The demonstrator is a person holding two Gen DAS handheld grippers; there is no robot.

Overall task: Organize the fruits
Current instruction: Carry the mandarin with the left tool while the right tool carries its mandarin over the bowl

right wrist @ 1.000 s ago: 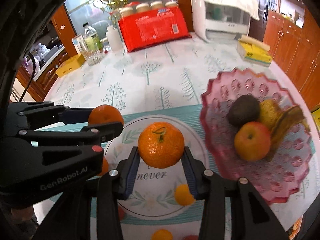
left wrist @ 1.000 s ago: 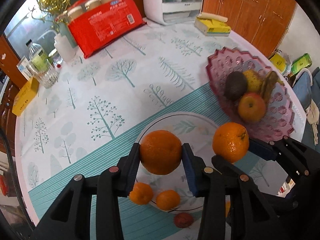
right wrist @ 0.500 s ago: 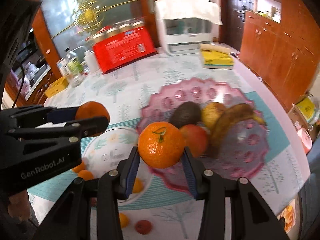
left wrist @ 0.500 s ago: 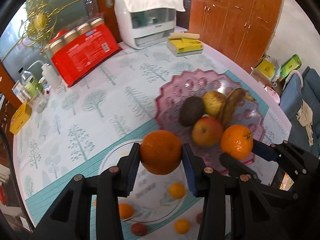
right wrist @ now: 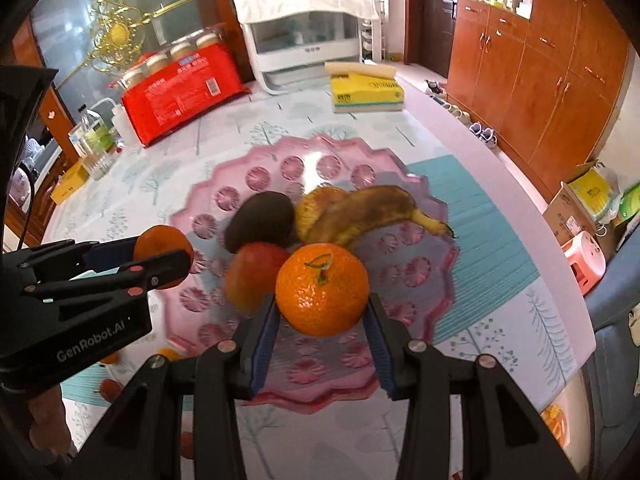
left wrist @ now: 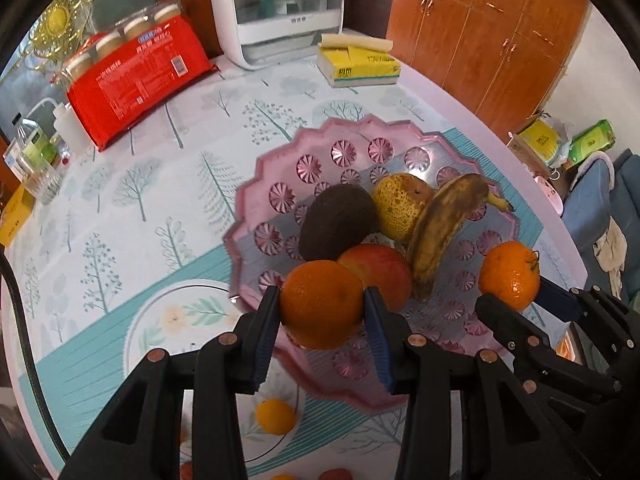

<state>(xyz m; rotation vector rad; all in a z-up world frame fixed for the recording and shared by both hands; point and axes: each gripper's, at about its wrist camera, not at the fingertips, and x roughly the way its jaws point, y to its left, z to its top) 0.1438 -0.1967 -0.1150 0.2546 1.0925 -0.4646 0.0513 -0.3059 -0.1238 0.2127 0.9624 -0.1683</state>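
Note:
My left gripper [left wrist: 322,308] is shut on a smooth orange [left wrist: 321,304], held above the near rim of the pink fruit bowl [left wrist: 280,168]. My right gripper [right wrist: 322,300] is shut on a stemmed orange [right wrist: 322,290] over the same bowl [right wrist: 256,160]; it also shows at the right of the left wrist view, right gripper [left wrist: 510,286]. In the bowl lie a dark avocado [left wrist: 336,220], a yellow pear [left wrist: 400,204], a browned banana [left wrist: 444,224] and a red apple [left wrist: 380,268]. The left gripper [right wrist: 164,256] shows at the left of the right wrist view.
A white floral plate [left wrist: 172,320] with a small orange [left wrist: 276,416] sits left of the bowl. At the table's back stand a red package [left wrist: 136,76], a white appliance [left wrist: 280,12], a yellow tissue pack [left wrist: 360,64] and bottles [left wrist: 36,148]. The table edge curves close on the right.
Both grippers have carried their oranges rightward from above the white plate to above the pink bowl. Both grips stay unchanged.

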